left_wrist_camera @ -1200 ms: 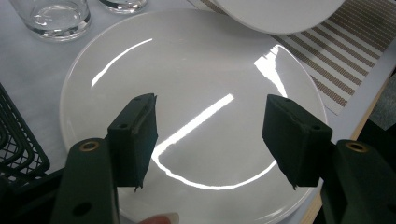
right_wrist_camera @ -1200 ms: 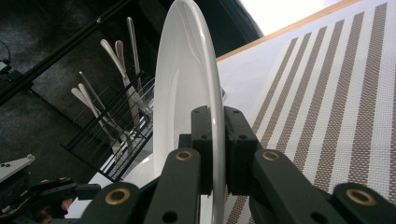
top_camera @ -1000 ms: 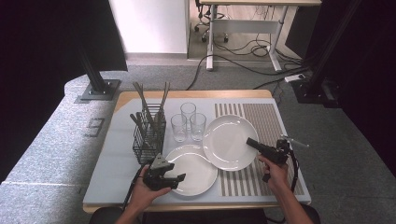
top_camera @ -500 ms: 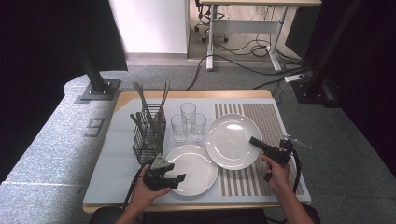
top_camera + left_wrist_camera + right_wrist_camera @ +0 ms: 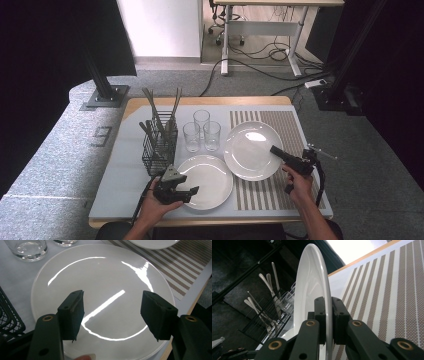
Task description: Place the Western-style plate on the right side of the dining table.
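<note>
Left gripper [image 5: 192, 190], nearest: jaws spread, empty, over near plate [image 5: 205, 180] on the grey mat. Right gripper [image 5: 274, 149]: jaws pinched on the rim of far plate [image 5: 248, 149], held over the striped mat [image 5: 285, 125]. Far plate: glazed, stiff, likely slippery, breakable, fairly heavy for an edge grip; best taken deep on the rim. Beyond: three glasses [image 5: 201, 131], basket [image 5: 159, 147] of cutlery.

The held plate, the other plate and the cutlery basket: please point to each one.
held plate [image 5: 310, 287], right gripper view, its face
other plate [image 5: 207, 180], high view, its centre
cutlery basket [image 5: 159, 150], high view, its front wall
</note>
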Available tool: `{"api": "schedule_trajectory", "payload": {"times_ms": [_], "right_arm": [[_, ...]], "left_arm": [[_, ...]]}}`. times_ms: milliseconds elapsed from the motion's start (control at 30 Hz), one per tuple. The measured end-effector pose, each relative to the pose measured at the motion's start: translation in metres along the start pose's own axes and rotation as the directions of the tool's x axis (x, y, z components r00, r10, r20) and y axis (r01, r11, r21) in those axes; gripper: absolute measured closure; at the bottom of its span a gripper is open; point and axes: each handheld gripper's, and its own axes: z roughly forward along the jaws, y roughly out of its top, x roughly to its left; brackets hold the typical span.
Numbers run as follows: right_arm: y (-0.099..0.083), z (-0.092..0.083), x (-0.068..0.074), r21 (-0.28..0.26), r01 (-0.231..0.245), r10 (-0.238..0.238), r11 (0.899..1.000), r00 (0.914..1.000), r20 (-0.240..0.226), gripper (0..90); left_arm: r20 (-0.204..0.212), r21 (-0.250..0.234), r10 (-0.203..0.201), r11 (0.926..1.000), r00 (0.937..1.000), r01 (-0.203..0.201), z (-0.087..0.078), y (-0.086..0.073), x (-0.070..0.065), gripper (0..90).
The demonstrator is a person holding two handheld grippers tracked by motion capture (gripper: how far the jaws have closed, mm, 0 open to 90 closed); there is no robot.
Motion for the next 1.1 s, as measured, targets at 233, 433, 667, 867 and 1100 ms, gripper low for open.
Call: {"api": "schedule_trajectory", "payload": {"times_ms": [233, 433, 667, 867, 1100], "right_arm": [[0.003, -0.003, -0.006, -0.015, 0.005, -0.005, 1.0, 0.9997, 0.026, 84.8], [0.004, -0.004, -0.01, -0.02, 0.007, -0.006, 1.0, 0.999, 0.045, 84.8], [0.005, -0.004, -0.012, -0.022, 0.004, -0.003, 1.0, 0.9984, 0.056, 84.9], [0.007, -0.006, -0.018, -0.037, -0.015, 0.018, 0.999, 0.9972, 0.072, 84.9], [0.009, -0.009, -0.024, -0.059, -0.022, 0.027, 0.998, 0.995, 0.096, 84.9]], "left_arm": [[0.001, 0.0, 0.002, 1.0, 1.0, -0.002, 0.0, 0.0, 0.0, 35.6], [0.002, 0.001, 0.003, 1.0, 1.0, -0.003, 0.0, 0.0, 0.0, 35.6], [0.002, 0.001, 0.003, 1.0, 1.0, -0.003, 0.0, 0.0, 0.0, 35.5], [0.004, 0.003, 0.004, 1.0, 1.0, -0.004, 0.0, 0.0, 0.0, 35.5], [0.003, 0.002, 0.002, 1.0, 1.0, -0.002, 0.0, 0.0, 0.0, 35.5]]}}
